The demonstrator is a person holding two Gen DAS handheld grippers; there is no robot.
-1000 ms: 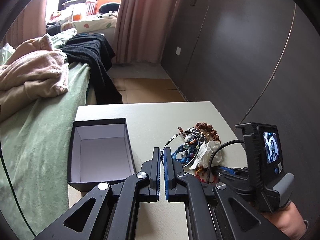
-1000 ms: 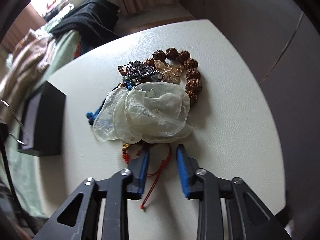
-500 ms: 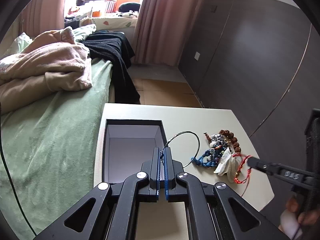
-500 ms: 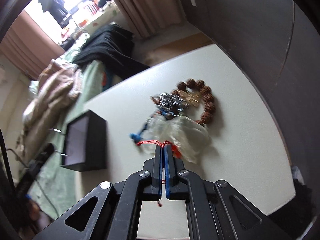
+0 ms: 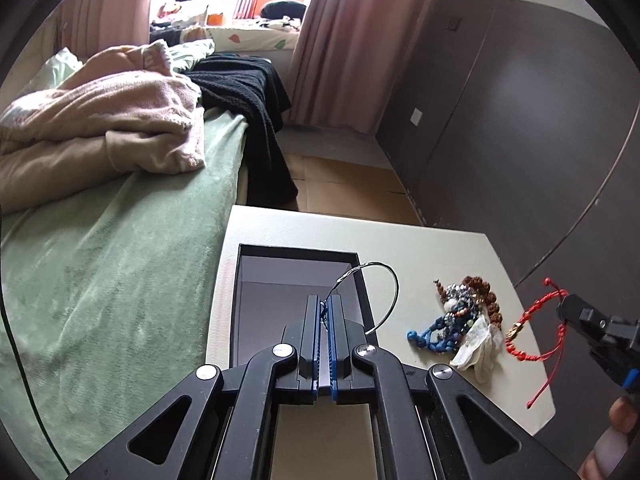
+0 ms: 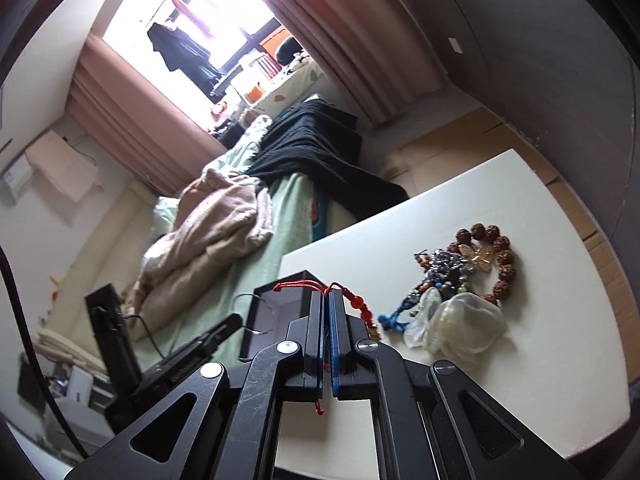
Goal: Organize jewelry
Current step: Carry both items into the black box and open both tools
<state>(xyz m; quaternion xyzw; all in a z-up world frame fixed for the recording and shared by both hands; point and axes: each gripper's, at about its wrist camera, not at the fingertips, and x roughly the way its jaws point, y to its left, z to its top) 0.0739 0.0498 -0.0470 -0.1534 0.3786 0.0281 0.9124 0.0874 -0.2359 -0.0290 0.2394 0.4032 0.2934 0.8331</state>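
Note:
My left gripper (image 5: 324,304) is shut on a thin silver wire bangle (image 5: 390,280) and holds it over the open black box (image 5: 296,252) with a white inside. My right gripper (image 6: 328,298) is shut on a red string bracelet (image 6: 356,302), lifted above the white table (image 6: 540,360); the bracelet (image 5: 536,320) also shows hanging at the right in the left wrist view. A pile of jewelry (image 5: 460,320) stays on the table: brown bead bracelet (image 6: 504,256), blue beads (image 6: 396,316), a sheer white pouch (image 6: 460,324).
A bed with a green blanket (image 5: 100,280), pink bedding (image 5: 100,128) and black cloth (image 5: 248,92) runs along the table's left. A dark wall (image 5: 520,140) stands at the right. The left gripper (image 6: 192,348) shows in the right wrist view beside the box (image 6: 280,304).
My right gripper shut on the red string bracelet and lifted it off the pile toward the box. My left gripper carried the silver bangle left, from over the pile to over the box.

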